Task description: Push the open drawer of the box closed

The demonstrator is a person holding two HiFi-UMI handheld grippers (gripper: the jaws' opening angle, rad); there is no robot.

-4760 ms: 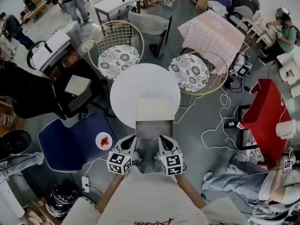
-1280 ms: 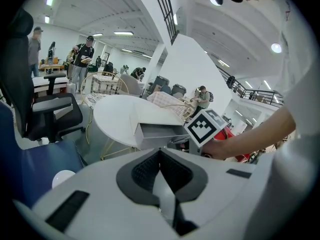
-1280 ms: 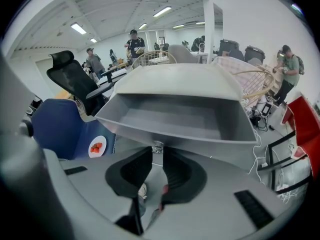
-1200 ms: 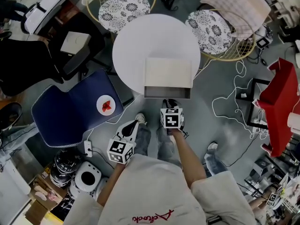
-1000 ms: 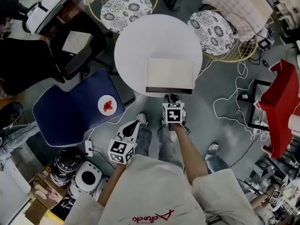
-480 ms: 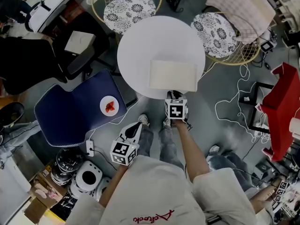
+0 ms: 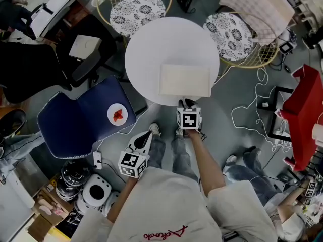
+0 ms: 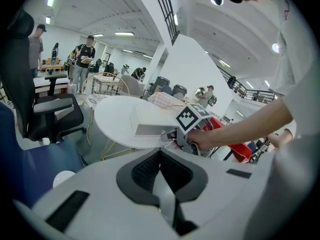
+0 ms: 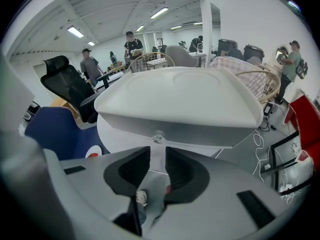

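The cream box [image 7: 184,80] lies on the round white table [image 7: 151,49], its drawer flush with the front. In the right gripper view the drawer front [image 9: 200,132] fills the middle, with a small clear knob [image 9: 158,137] on it. My right gripper [image 7: 186,103] [image 9: 157,151] sits just short of that knob; its jaws are opening and nothing is between them. My left gripper [image 7: 146,135] [image 8: 160,151] hangs lower left, away from the table, shut and empty.
A blue chair [image 7: 75,130] holding a small plate [image 7: 117,114] stands left of the table. Two wicker chairs with patterned cushions [image 7: 137,6] [image 7: 228,32] stand behind it, and a black office chair [image 7: 75,59] stands at the left. Cables [image 7: 252,115] trail on the floor to the right.
The drawer, which stuck out of the box's front a second ago, has slid fully in. My right gripper followed it towards the box. The left gripper has barely moved.
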